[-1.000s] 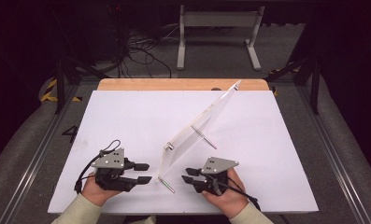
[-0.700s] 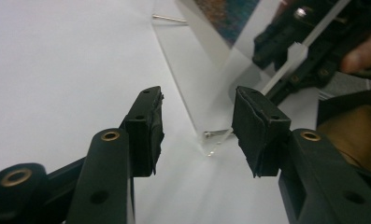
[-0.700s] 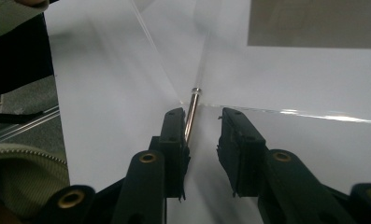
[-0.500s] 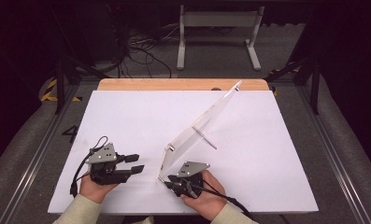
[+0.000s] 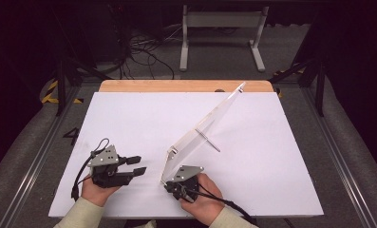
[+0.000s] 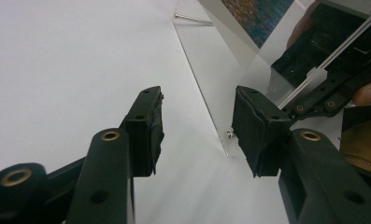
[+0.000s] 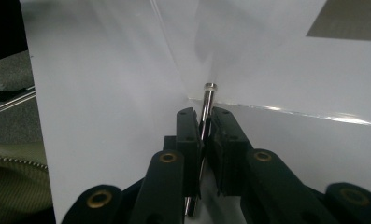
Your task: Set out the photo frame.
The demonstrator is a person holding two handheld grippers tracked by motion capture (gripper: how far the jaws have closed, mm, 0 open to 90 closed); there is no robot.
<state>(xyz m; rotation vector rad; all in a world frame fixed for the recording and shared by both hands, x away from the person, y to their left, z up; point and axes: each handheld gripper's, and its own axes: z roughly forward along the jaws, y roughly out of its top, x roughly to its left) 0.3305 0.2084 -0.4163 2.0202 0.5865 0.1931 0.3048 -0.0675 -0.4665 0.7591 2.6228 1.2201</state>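
Right gripper (image 7: 204, 140) jaws, just closing, pinch metal pin (image 7: 205, 105) at near corner of clear panel (image 5: 210, 126). Left gripper (image 5: 135, 166) half spread, nothing between, just beside. Panel leans across white counter (image 5: 129, 118); wood strip (image 5: 176, 86) behind. Dark room, cables (image 5: 146, 52), metal stand (image 5: 221, 28).

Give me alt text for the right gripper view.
The right hand-held gripper has just been closing its two black jaws on a thin metal pin that points up and away at the corner of a clear acrylic panel. A white table lies behind.
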